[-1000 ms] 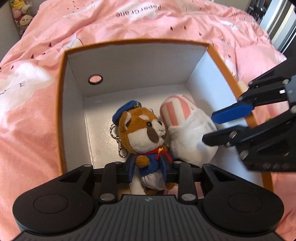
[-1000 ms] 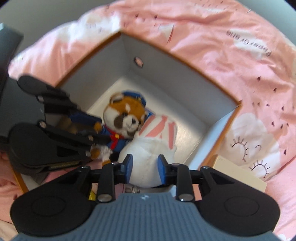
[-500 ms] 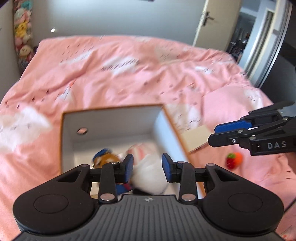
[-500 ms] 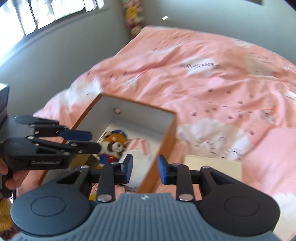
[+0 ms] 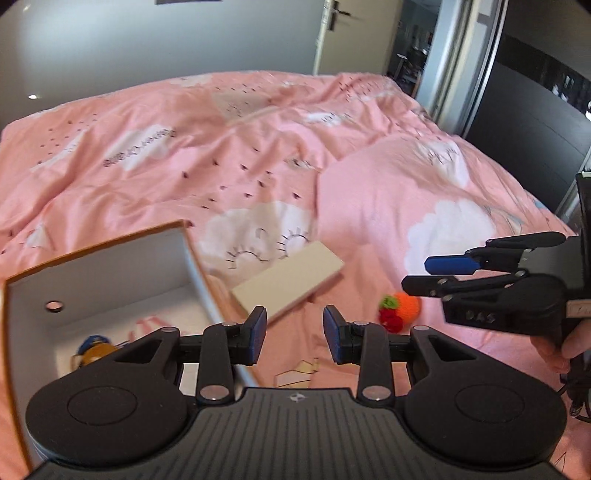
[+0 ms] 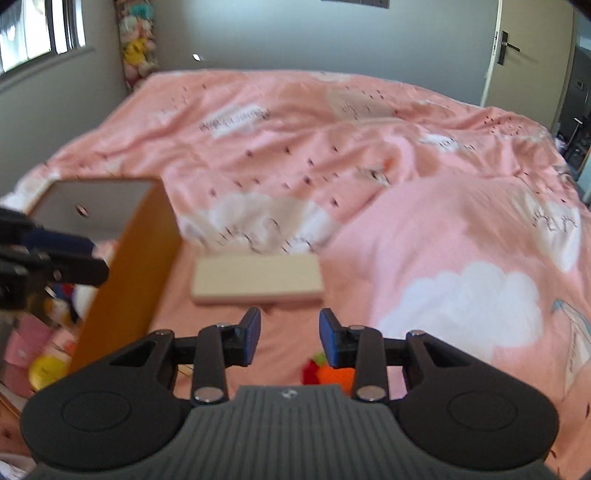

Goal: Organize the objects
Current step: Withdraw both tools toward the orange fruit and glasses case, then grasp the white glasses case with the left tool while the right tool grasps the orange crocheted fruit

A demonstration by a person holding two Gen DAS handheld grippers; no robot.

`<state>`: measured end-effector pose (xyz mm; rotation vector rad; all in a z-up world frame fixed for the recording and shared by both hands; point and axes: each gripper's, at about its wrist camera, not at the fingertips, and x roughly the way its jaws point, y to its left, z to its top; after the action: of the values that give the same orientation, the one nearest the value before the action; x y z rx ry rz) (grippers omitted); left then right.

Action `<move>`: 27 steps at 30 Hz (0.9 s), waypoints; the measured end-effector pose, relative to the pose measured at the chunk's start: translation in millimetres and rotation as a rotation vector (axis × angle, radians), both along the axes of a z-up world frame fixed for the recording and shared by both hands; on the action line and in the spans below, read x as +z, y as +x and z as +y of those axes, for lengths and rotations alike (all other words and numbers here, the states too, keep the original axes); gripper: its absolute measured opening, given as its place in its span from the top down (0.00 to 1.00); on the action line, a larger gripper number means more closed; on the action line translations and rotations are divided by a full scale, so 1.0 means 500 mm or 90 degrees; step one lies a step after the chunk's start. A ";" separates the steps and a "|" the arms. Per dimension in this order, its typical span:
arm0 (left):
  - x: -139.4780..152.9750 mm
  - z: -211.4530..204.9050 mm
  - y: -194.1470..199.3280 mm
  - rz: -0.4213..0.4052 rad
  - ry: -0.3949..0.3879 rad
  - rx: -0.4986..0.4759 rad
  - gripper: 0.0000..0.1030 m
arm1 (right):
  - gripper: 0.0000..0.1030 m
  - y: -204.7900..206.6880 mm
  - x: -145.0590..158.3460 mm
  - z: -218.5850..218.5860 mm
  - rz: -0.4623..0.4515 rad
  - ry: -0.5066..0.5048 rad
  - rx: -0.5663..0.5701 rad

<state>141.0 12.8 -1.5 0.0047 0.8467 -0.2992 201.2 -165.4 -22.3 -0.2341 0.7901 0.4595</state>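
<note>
An orange cardboard box (image 5: 199, 273) with a white inside sits on the pink bed; it also shows in the right wrist view (image 6: 129, 258). A fox plush (image 5: 94, 350) and a pink-striped plush (image 5: 147, 325) lie inside it, mostly hidden. A small orange and red knitted toy (image 5: 400, 308) lies on the bed; in the right wrist view it (image 6: 332, 373) sits just under my fingers. A flat cream box (image 5: 288, 280) lies beside the orange box, also in the right wrist view (image 6: 258, 278). My left gripper (image 5: 291, 334) is open and empty. My right gripper (image 6: 290, 332) is open and empty, above the knitted toy.
The pink duvet (image 5: 258, 155) covers the bed, with a raised pillow-like hump (image 6: 443, 229) at right. Grey walls, a door (image 6: 506, 48) and a window (image 6: 40, 33) stand behind. Colourful clutter (image 6: 44, 365) lies left of the box.
Both grippers have lifted out of the box and swung right, leaving the two plush toys inside. The views now take in the bed, the cream box and the knitted toy.
</note>
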 end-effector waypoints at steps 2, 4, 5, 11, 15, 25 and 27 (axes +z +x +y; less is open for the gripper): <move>-0.019 -0.025 0.015 0.015 0.010 -0.017 0.61 | 0.56 0.010 -0.029 -0.015 0.012 -0.017 -0.011; -0.036 -0.045 0.029 0.029 0.022 -0.033 0.61 | 0.51 0.025 -0.053 -0.029 0.034 -0.020 -0.018; -0.046 -0.055 0.035 0.038 0.031 -0.042 0.61 | 0.51 0.033 -0.066 -0.034 0.048 -0.019 -0.022; -0.080 -0.096 0.074 0.072 0.085 -0.080 0.61 | 0.51 0.073 -0.124 -0.048 0.108 -0.032 -0.037; -0.094 -0.115 0.101 0.089 0.111 -0.099 0.57 | 0.51 0.092 -0.149 -0.052 0.142 -0.022 -0.034; -0.128 -0.159 0.168 0.105 0.218 -0.151 0.45 | 0.69 0.122 -0.127 -0.054 0.125 0.006 -0.001; -0.139 -0.172 0.186 0.095 0.258 -0.171 0.45 | 0.72 0.136 -0.126 -0.050 0.117 0.002 0.005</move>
<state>233.9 -73.3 -71.1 0.4811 1.0461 -0.3782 269.1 -190.3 -85.4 -0.1940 0.9688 0.4938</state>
